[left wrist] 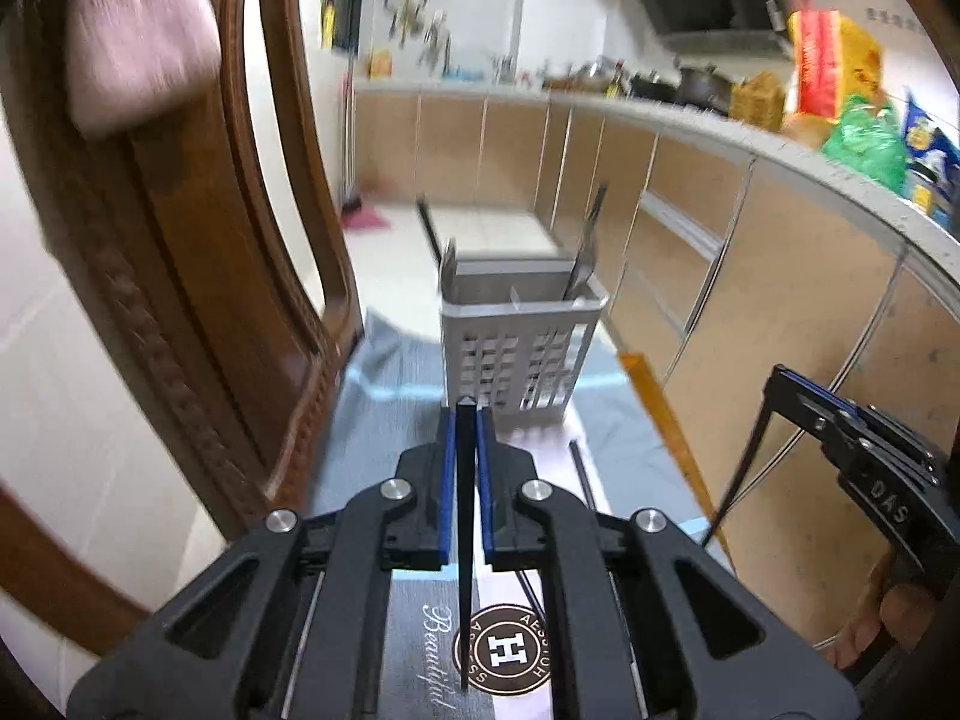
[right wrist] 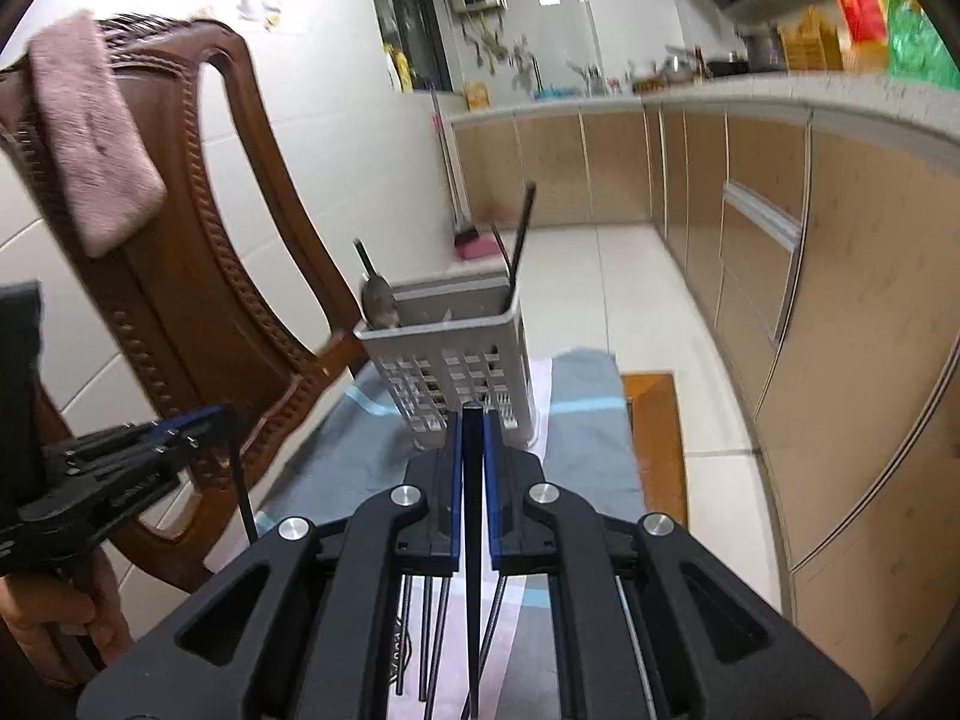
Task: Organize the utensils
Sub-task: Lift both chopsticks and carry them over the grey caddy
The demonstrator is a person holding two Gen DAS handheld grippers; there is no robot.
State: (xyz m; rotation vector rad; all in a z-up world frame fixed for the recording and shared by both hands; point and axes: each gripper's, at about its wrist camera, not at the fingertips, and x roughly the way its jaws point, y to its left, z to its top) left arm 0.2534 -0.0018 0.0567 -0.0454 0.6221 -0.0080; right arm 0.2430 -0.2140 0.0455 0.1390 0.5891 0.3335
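1. Two grippers each clamp one thin black chopstick: left gripper [left wrist: 466, 420] grasps its black chopstick [left wrist: 464, 540], and right gripper [right wrist: 472, 420] grasps another black chopstick [right wrist: 473, 570].
2. Straight ahead of both stands a grey perforated plastic utensil basket [left wrist: 517, 354] holding cutlery.
3. More loose dark chopsticks [right wrist: 435, 630] lie beneath the right gripper on a blue-grey cloth [right wrist: 588, 450].

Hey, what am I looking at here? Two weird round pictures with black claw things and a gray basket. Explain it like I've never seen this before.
No robot here: a person holds a two-finger gripper in each hand, with a fisheye camera on each. One picture looks along the left gripper, the other along the right gripper. Each is shut on a black chopstick: the left chopstick, the right chopstick. Ahead on the cloth-covered table stands a gray utensil basket already holding some utensils. More utensils lie below the right gripper. A wooden chair stands beside the table.
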